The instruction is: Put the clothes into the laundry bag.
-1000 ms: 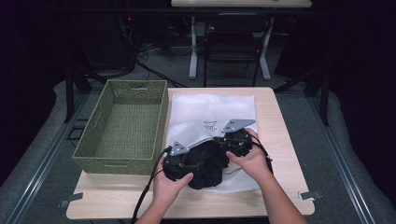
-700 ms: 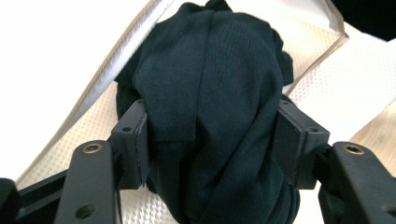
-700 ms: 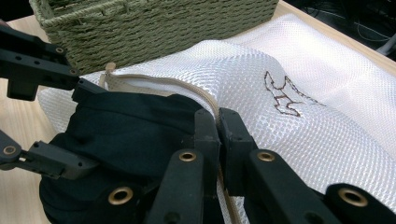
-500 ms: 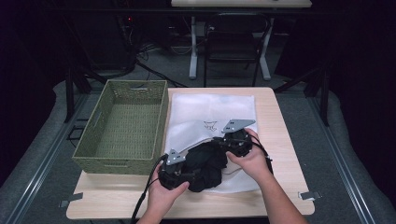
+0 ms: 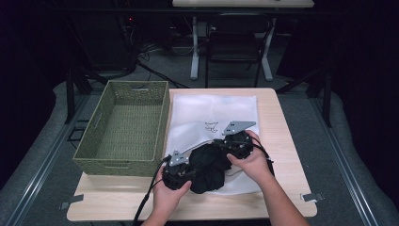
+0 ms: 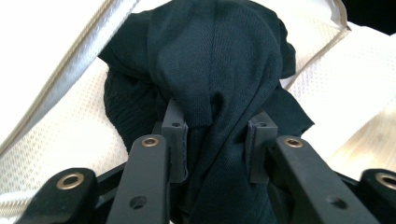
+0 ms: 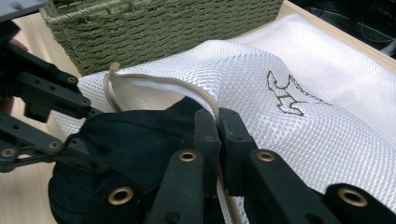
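A black garment [image 5: 207, 165] lies bunched at the mouth of a white mesh bag [image 5: 211, 110] on the table. My left gripper [image 5: 181, 172] is at the garment's near-left side. Its jaws have just been closing, and the pads [image 6: 175, 140] now press a thick fold of the black cloth [image 6: 219, 60] between them. My right gripper [image 5: 233, 141] sits at the bundle's far-right side. In the right gripper view it [image 7: 218, 121] is shut on the bag's tan corded rim [image 7: 154, 81], holding the mesh [image 7: 289, 130] over the garment [image 7: 135, 135].
A green woven basket [image 5: 122, 127] stands on the left of the wooden table [image 5: 282, 122], close beside the bag. The other gripper [image 7: 46, 116] shows at the left of the right gripper view, in front of the basket wall [image 7: 154, 28]. Chairs and cables lie beyond the table.
My left gripper has slid a little toward the table's near edge and now grips the black cloth. The right hand and the bag rim have stayed put.
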Demonstrator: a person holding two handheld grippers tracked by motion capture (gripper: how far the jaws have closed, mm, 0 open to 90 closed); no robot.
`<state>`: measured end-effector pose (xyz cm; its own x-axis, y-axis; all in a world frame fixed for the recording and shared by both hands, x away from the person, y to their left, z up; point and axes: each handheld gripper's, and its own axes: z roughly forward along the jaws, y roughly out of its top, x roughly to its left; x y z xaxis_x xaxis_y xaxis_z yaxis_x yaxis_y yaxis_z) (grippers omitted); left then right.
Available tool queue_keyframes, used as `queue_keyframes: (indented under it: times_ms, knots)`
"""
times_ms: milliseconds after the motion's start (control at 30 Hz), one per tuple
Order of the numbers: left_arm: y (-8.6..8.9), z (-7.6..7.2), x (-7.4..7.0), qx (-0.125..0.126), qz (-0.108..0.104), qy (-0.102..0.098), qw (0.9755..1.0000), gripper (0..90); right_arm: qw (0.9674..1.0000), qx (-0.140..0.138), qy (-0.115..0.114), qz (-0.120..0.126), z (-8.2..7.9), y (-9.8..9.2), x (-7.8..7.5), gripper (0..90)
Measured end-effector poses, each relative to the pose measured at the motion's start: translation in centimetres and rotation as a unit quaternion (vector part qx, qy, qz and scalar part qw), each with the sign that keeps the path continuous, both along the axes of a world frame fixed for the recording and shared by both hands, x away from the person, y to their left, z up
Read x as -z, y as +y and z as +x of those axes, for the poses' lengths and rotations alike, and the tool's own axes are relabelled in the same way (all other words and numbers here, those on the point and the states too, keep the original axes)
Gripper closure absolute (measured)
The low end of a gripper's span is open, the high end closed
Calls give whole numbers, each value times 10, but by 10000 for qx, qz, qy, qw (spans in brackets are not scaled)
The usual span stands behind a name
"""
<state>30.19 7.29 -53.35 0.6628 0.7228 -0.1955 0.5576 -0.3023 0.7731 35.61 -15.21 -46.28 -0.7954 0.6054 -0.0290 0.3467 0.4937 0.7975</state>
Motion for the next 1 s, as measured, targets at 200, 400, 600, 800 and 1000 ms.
queue_keyframes:
  times_ms: [200,400,600,800,1000]
  knots:
    - [-7,10,-3,-90,-54,-28,9999,702,10000,-10,11,2,-1,1,0,872]
    - [-15,20,-7,-119,-38,-68,9999,706,10000,-30,15,5,-1,1,0,873]
    - [-20,28,-7,-215,-91,-103,9997,710,10000,-60,15,7,-2,2,0,873]
    - [-25,35,-7,-321,-114,-208,9992,707,10000,-63,18,-10,-2,2,0,873]
    - [-26,38,-6,-340,-133,-182,9992,654,10000,-30,30,-10,0,1,1,873]
